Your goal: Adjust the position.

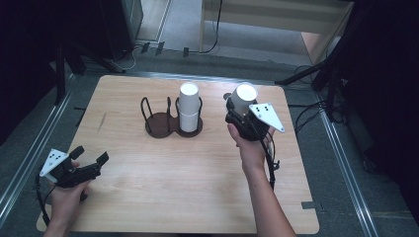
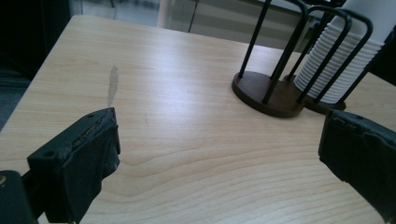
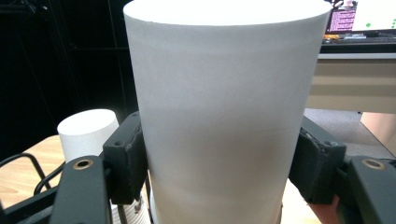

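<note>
One white paper cup (image 3: 224, 116), judged light, thin-walled and easily crushed, was clamped at mid-wall between the jaws of the right hand-held gripper (image 1: 240, 112), while the left hand-held gripper (image 1: 91, 159) was held open.

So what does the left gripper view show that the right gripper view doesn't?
Only the left gripper view: open black jaws of the left gripper over bare table, and the rack's empty ring. Only the right gripper view: the right gripper shut on a white cup, with a desk behind. Both: the stack of cups in the rack.
</note>
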